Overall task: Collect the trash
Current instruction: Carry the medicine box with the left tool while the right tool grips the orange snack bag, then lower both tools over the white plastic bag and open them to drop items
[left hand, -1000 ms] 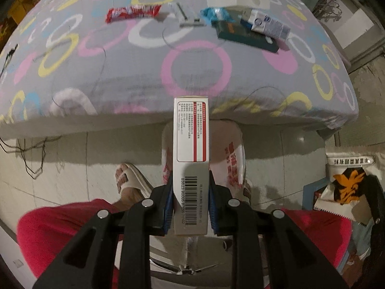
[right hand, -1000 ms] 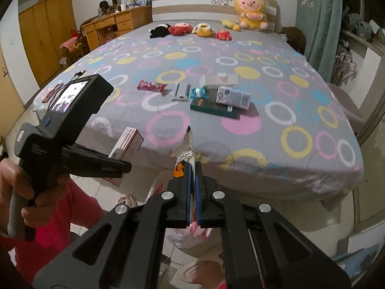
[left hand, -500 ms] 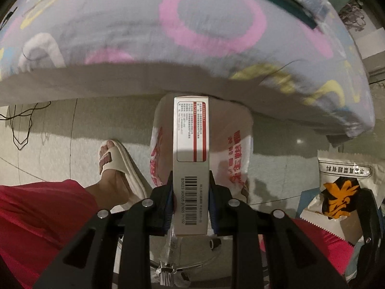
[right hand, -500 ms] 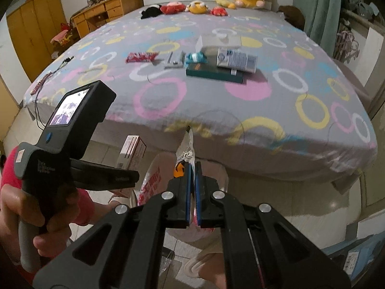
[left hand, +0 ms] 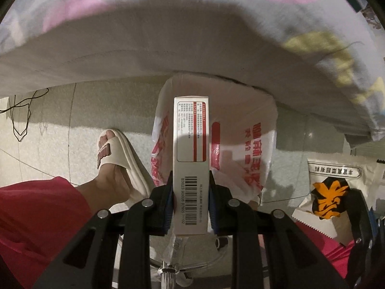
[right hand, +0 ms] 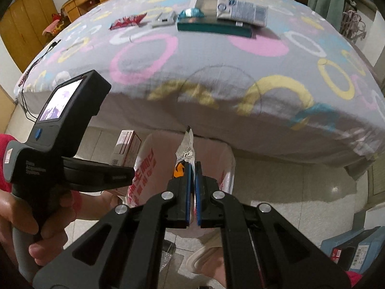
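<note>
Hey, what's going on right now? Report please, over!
Left gripper shut on white box. Right gripper shut on snack wrapper. Both above open trash bag. Nothing blocking the bag.

barcode digits on box (left hand: pixel 190 168)

Left claw (left hand: pixel 191 207) clamps a barcoded carton (left hand: pixel 191 159) above the plastic bag (left hand: pixel 243 144).

The bedsheet (right hand: pixel 216 55) is grey with pink, yellow, white and blue rings. The carton (left hand: pixel 191 149) is white with red stripes and a black barcode, over a white plastic bag (left hand: pixel 255 144) printed in red. The snack wrapper (left hand: pixel 329 192) is white with an orange-and-black mark; the slipper (left hand: pixel 120 151) is cream.
</note>
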Motion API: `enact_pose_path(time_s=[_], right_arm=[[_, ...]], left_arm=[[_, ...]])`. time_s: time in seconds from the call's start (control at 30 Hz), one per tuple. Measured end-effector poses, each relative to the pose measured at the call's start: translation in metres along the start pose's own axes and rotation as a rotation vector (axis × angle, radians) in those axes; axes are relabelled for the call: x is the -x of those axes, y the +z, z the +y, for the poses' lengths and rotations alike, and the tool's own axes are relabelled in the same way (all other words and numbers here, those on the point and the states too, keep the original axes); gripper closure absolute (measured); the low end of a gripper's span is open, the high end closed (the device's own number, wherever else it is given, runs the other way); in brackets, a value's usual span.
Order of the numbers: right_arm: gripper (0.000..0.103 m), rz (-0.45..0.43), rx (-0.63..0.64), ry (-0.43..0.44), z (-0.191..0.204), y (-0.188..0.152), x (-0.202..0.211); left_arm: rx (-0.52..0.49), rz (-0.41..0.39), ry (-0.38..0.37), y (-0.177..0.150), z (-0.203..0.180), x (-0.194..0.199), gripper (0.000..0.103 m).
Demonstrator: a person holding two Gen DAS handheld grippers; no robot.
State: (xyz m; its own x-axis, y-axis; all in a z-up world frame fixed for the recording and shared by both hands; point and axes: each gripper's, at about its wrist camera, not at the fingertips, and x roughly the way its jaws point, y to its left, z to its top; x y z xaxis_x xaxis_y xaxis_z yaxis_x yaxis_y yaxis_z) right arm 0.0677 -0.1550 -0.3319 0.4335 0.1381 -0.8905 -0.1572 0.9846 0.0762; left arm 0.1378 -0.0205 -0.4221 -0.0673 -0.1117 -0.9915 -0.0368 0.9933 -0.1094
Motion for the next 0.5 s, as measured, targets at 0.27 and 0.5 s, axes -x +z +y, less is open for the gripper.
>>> enact_pose_path(time_s=[0.27,0.5], right_arm=[[0.099,0.053,-0.009,0.010,-0.006,-0.007,-0.030],[0.099,0.091,-0.020,0.014,-0.013,-0.013,-0.048]], left_arm=[[0.018,0.060,0.004,0.009,0.004,-0.027,0.079],[0.017,0.097,0.019,0.016,0.003,-0.047,0.079]])
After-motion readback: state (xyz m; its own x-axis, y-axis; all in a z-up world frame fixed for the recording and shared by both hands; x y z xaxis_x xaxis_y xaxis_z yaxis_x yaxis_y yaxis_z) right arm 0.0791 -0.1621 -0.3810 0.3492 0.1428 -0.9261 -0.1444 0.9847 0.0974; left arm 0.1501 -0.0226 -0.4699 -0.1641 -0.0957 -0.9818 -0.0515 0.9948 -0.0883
